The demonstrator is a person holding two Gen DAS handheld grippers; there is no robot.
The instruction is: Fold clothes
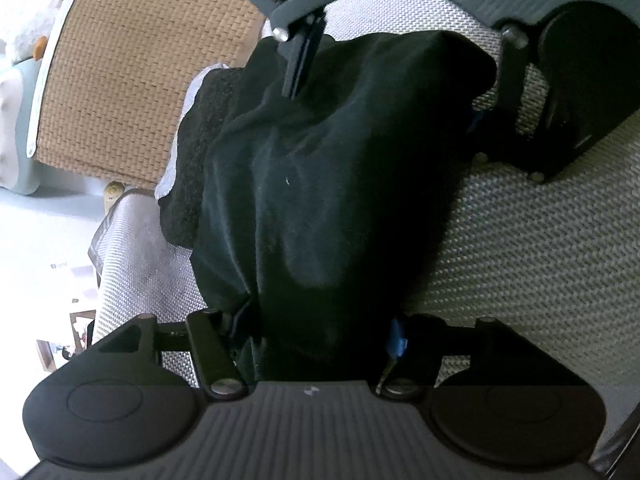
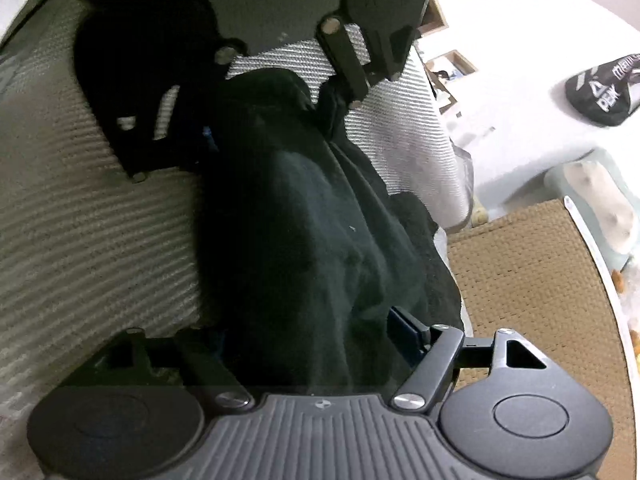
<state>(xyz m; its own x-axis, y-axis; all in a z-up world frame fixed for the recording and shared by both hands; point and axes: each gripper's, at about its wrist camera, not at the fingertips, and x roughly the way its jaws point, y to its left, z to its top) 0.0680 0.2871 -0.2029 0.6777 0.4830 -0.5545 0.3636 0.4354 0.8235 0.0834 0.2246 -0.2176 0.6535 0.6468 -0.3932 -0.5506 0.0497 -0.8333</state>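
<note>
Both tools grip a black garment (image 1: pixel 320 184) stretched over a grey woven worktop (image 1: pixel 520 240); a tan mat (image 1: pixel 140 80) lies beside it.

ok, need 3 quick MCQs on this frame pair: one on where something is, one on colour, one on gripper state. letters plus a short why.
1. Where does the dark garment lie?
A. on the grey woven mat
B. in a basket
C. on a hanger

2. What colour is the woven mat beside the grey one?
A. red
B. tan
C. blue

3. What is the left gripper doing?
A. hanging open clear of the cloth
B. closed on the garment's near end
C. holding a shoe

Answers:
1 A: in both wrist views the cloth is draped over the grey weave.
2 B: the left wrist view shows brownish-tan basket weave next to it.
3 B: bunched cloth fills the space between its fingers. The right gripper looks closed on the opposite end of the garment, though its own fingers are partly hidden by cloth.
</note>
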